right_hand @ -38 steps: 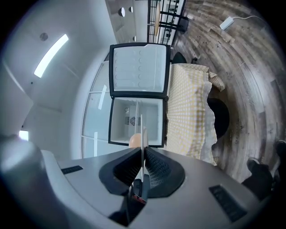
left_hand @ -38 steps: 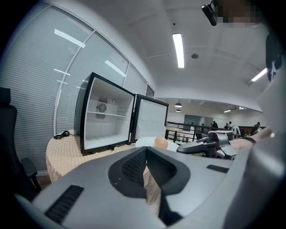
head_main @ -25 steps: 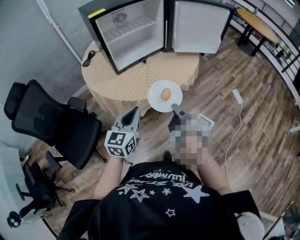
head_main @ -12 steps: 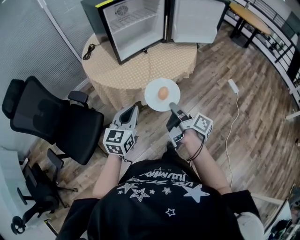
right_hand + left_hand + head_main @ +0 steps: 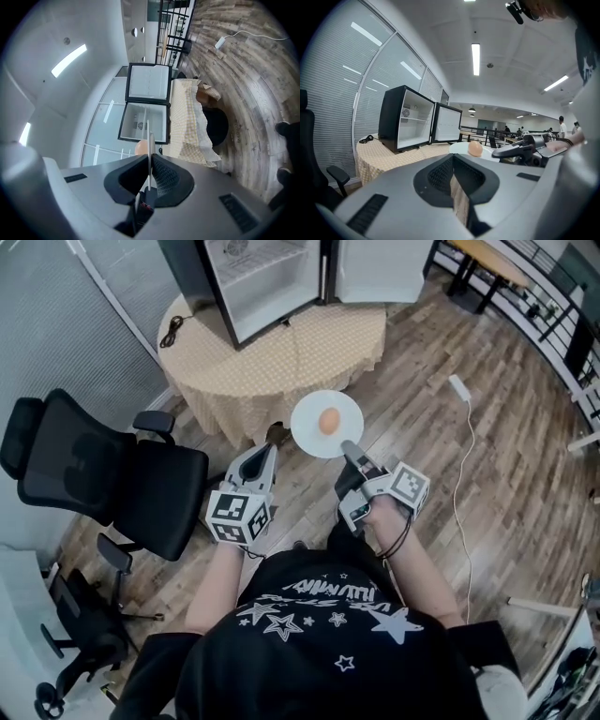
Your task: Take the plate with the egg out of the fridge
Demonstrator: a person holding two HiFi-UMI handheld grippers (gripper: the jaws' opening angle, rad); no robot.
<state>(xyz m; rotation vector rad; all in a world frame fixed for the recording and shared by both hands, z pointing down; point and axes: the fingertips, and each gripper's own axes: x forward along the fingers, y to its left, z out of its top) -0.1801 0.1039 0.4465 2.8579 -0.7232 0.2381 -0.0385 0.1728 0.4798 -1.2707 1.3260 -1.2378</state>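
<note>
One plate with egg, right gripper

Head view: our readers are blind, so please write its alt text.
A person's right gripper holds a white plate with an egg by its rim. The left gripper is shut and empty; the open fridge stands on a round table beyond.
</note>
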